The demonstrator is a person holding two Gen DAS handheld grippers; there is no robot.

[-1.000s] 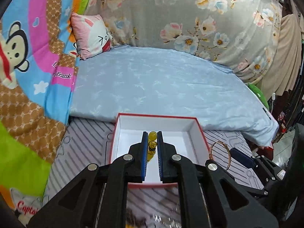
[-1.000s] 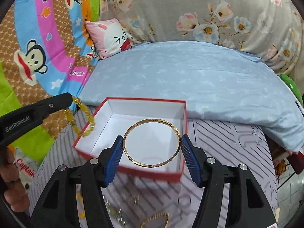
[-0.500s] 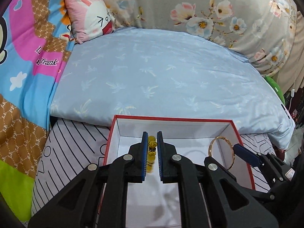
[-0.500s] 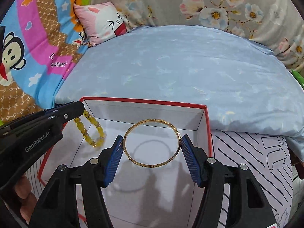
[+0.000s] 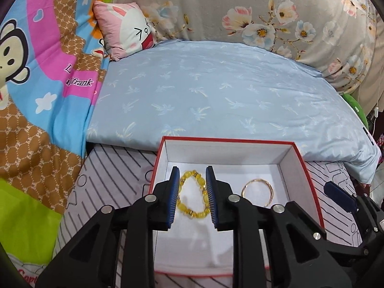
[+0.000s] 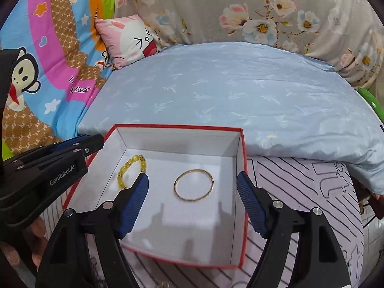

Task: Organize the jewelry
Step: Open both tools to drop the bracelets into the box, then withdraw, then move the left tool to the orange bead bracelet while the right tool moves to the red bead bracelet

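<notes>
Both the yellow beaded bracelet (image 5: 192,198) and thin gold bangle (image 6: 193,184), held a moment ago, are now released, apparently flat, inside the red-rimmed white cardboard box (image 6: 243,168), with the left gripper (image 5: 192,200) and right gripper (image 6: 192,204) spread open, so two pieces are stowed.

"GenRobot.AI" on left claw (image 6: 79,147)

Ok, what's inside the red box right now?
Two pieces lie on the box floor: a yellow bead bracelet at left, a gold bangle right. The right fingers hide part of the near floor.
</notes>
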